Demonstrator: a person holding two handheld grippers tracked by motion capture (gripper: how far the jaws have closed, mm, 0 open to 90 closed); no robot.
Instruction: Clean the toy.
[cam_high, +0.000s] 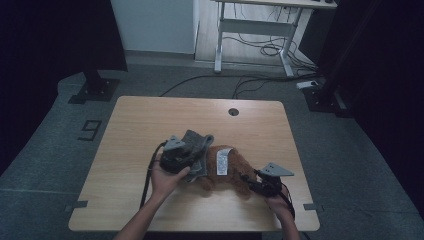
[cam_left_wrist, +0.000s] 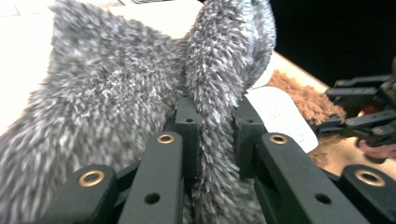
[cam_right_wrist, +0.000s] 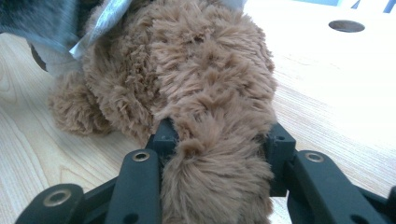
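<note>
A brown plush toy (cam_high: 235, 172) lies on the wooden table (cam_high: 150, 120) with a white label (cam_high: 222, 162) on it. A grey fuzzy cloth (cam_high: 197, 142) lies against the toy's left end. My left gripper (cam_high: 190, 159) is shut on a fold of this grey cloth (cam_left_wrist: 116, 93), with the pads pressed on either side of the pile at the left gripper (cam_left_wrist: 215, 116). At the toy's right end, my right gripper (cam_high: 248, 181) is shut on a limb of the plush toy (cam_right_wrist: 196, 79); brown fur bulges between the jaws of the right gripper (cam_right_wrist: 219, 135).
A round cable hole (cam_high: 233, 111) sits near the table's far edge. Beyond the table stand a white desk frame (cam_high: 252, 30) with loose cables and two dark stands on the floor. Cables trail from both grippers toward the table's near edge.
</note>
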